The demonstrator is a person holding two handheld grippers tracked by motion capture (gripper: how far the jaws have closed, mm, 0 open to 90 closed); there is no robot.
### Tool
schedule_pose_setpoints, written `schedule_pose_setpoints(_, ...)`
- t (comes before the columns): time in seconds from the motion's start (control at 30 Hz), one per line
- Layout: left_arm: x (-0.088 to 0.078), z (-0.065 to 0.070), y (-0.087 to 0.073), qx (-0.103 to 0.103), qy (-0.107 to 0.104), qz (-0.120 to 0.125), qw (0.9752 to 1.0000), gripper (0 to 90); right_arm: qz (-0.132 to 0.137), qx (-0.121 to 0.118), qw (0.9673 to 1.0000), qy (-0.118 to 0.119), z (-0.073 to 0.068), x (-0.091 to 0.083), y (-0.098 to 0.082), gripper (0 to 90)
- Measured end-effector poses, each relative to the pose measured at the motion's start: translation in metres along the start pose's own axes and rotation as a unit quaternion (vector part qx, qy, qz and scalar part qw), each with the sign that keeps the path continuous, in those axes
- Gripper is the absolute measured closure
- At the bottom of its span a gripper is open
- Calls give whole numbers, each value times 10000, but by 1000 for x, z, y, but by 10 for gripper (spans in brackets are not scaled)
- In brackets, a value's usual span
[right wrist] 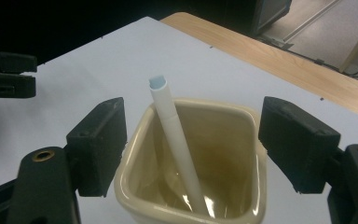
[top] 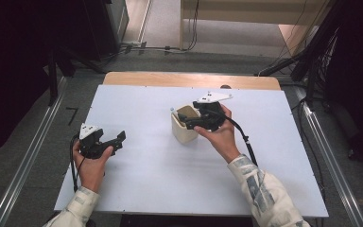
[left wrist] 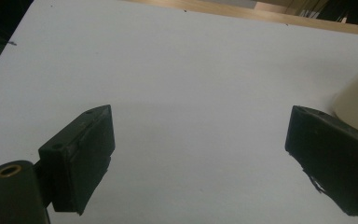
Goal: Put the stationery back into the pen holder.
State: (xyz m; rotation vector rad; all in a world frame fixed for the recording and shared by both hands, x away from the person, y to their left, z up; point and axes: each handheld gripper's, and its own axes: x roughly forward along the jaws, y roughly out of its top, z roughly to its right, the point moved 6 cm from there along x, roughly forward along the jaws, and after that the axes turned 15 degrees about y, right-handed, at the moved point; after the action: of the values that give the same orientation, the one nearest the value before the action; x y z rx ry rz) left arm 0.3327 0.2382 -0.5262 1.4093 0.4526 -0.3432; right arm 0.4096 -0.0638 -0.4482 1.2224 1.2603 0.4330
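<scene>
1. Holding my right tongs (top: 192, 120) over the cream cup (top: 184, 128), I have the jaws spread wide apart, one on each side of its rim, with nothing pressed between them.
2. Seen along the right tongs (right wrist: 191, 144), the white pen (right wrist: 177, 144) stands inside the cup (right wrist: 242, 186), leaning against the rim on the side nearer the left jaw, its pale blue tip rising above the rim.
3. My left tongs (top: 118, 140) rest well to the left of the cup, low over the white desk (top: 142, 179), jaws apart and empty.
4. Along the left tongs (left wrist: 199, 154), the cup (left wrist: 356, 98) shows just behind the right jaw.
</scene>
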Motion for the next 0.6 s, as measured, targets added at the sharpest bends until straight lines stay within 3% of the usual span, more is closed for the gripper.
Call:
schedule_pose_setpoints(0.37, 0, 0, 0, 14, 17, 6, 10000, 90, 15, 84, 9999, -56, -3, -26, -22, 219)
schedule_pose_setpoints(0.6, 0, 1, -1, 24, 16, -18, 10000, 90, 12, 283, 9993, -242, 7, -46, -45, 229)
